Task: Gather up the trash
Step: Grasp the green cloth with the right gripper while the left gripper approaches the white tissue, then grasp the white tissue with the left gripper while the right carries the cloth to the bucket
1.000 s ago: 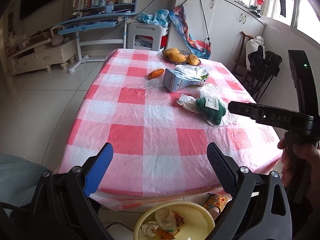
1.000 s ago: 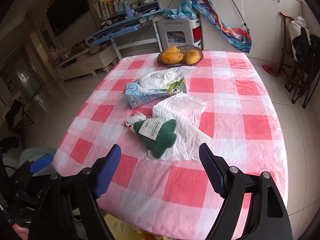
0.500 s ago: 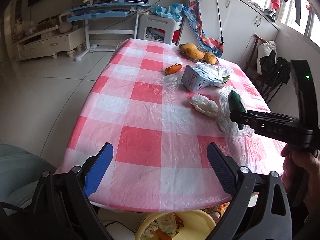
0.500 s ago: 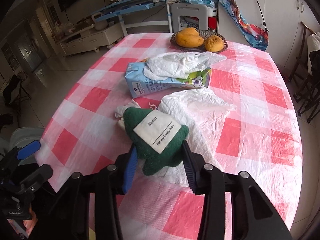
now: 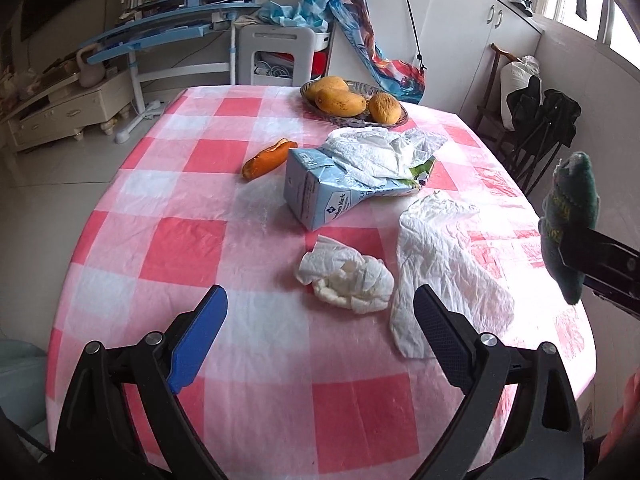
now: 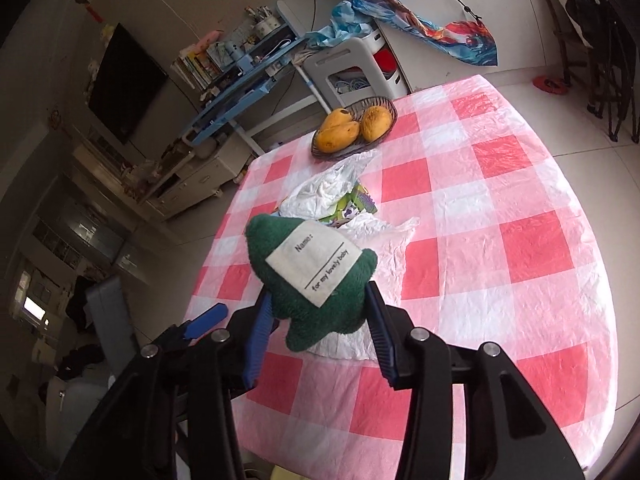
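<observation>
My right gripper (image 6: 320, 300) is shut on a green plush toy (image 6: 312, 264) with a white label, held tilted above the checked table (image 6: 520, 240). The toy (image 5: 568, 208) also shows at the right edge of the left wrist view. My left gripper (image 5: 320, 300) is open low over the table's near side, with a crumpled white tissue (image 5: 348, 280) just ahead between its fingers, untouched. A flat white wrapper (image 5: 440, 256) lies right of the tissue. Further back are a blue milk carton (image 5: 320, 196) on its side under crumpled white plastic (image 5: 372, 152), and an orange peel (image 5: 266, 160).
A basket of mangoes (image 5: 352, 100) stands at the table's far edge. Behind it are a white stool (image 5: 276, 52) and a blue desk (image 5: 160, 32). Dark folding chairs (image 5: 540, 120) stand to the right of the table. A pale blue object (image 5: 16, 380) sits at lower left.
The right gripper closed on the green toy, lifted it off the white wrapper and rolled. The left gripper moved forward over the table toward the tissue; the yellow bin dropped out of view.
</observation>
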{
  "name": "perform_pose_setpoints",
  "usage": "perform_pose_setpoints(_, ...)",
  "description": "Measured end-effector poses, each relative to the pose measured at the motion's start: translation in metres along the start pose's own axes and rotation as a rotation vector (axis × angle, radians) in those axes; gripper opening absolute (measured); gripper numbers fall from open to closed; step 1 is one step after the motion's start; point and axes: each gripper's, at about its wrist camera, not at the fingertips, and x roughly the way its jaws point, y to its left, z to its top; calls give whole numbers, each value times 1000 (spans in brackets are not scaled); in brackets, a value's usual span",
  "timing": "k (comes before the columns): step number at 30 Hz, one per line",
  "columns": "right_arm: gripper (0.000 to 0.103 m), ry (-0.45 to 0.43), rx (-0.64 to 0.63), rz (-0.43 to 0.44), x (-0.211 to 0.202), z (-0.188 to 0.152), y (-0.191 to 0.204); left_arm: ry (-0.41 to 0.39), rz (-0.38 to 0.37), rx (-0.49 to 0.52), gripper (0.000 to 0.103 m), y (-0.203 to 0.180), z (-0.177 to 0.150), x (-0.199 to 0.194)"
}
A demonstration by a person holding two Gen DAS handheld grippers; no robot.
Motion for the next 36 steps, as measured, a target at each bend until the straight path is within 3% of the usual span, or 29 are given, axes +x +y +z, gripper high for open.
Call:
perform_pose_setpoints(4, 45, 4, -9, 26, 0, 1, 4, 31, -17, 13, 71, -7, 9, 18)
perform_pose_setpoints(5, 45, 4, -9, 32, 0, 1, 5, 42, -23, 9, 60, -7, 10, 22)
perform_pose_setpoints(7, 46, 4, -5, 45, 0, 1, 5, 45, -21, 16, 49, -8, 11, 25)
perform_pose_setpoints(8, 46, 5, -6, 49, 0, 1, 6, 48, -29, 26, 37, -9, 12, 27)
perform_pose_setpoints(10, 46, 6, -10, 55, -1, 1, 7, 40, -38, 33, 33, -9, 12, 25)
perform_pose_setpoints(12, 46, 10, -11, 56, 0, 0, 7, 30, -35, 40, 21, -7, 11, 20)
perform_pose_setpoints(15, 46, 15, -15, 55, 1, -3, 7, 28, -43, 27, 16, 1, 7, 9)
perform_pose_setpoints(28, 46, 35, -77, 36, 0, -22, 20, 6, -30, -7, 15, 32, -42, -63)
perform_pose_setpoints(36, 46, 93, -53, 54, 0, -73, 29, 4, -1, 20, 15, 39, -75, -102)
